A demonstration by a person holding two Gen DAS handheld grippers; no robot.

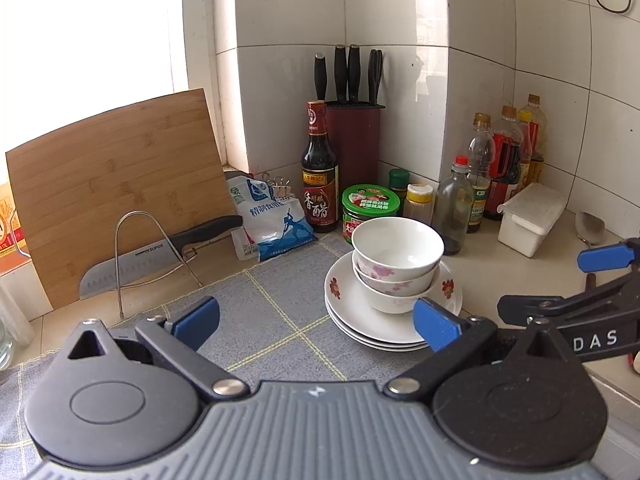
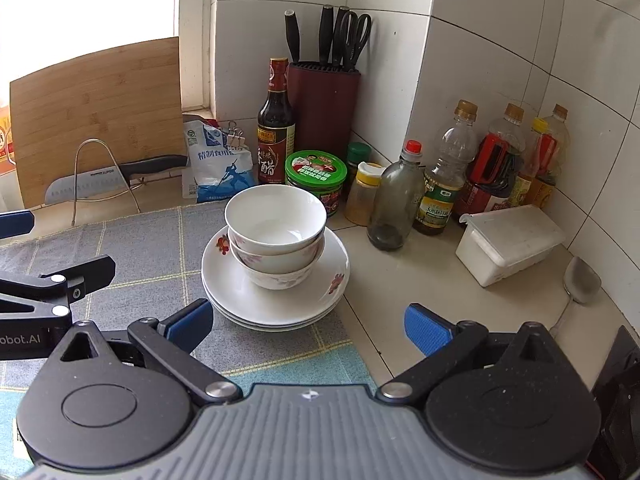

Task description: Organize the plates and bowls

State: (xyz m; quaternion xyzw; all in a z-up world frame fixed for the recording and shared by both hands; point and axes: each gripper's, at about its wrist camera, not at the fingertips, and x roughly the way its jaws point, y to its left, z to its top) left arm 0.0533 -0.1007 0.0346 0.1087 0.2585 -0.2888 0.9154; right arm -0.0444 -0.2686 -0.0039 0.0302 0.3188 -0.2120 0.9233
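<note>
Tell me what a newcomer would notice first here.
The stack of white bowls nested on floral plates stands at the grey mat's right edge, with both open grippers, left gripper and right gripper, empty before it. Behind it, condiment bottles line the tiled corner beside a knife block.

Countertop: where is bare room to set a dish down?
The grey mat is bare between the knife stand and the plate stack. Bare tile lies between the stack and the white box. The back wall's bottles crowd it.

Each black hinged-arm gripper, the left gripper (image 1: 316,320) and the right gripper (image 2: 308,326), carries blue ribbed finger pads (image 2: 426,330), silver pivot rivets and a grey ridged body. White lettering "DAS" marks the right one's side, seen from the left wrist.
</note>
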